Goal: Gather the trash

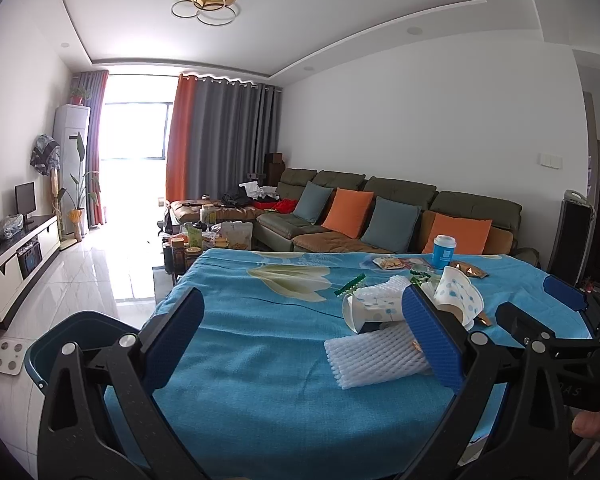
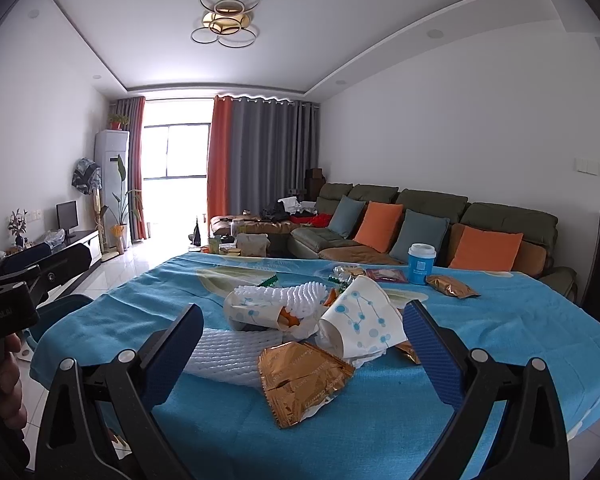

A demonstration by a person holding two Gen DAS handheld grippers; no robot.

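Observation:
Trash lies in a heap on the blue tablecloth. It holds a white foam net, two dotted paper cups on their sides and a green strip. My left gripper is open above the cloth with nothing in it, its right finger in front of the net. In the right wrist view my right gripper is open around a gold wrapper, with the foam net and a paper cup just behind. It touches nothing.
A blue lidded cup stands upright at the far side, beside another gold wrapper and a purple packet. A teal bin sits on the floor left of the table. Beyond the table are a sofa and a cluttered coffee table.

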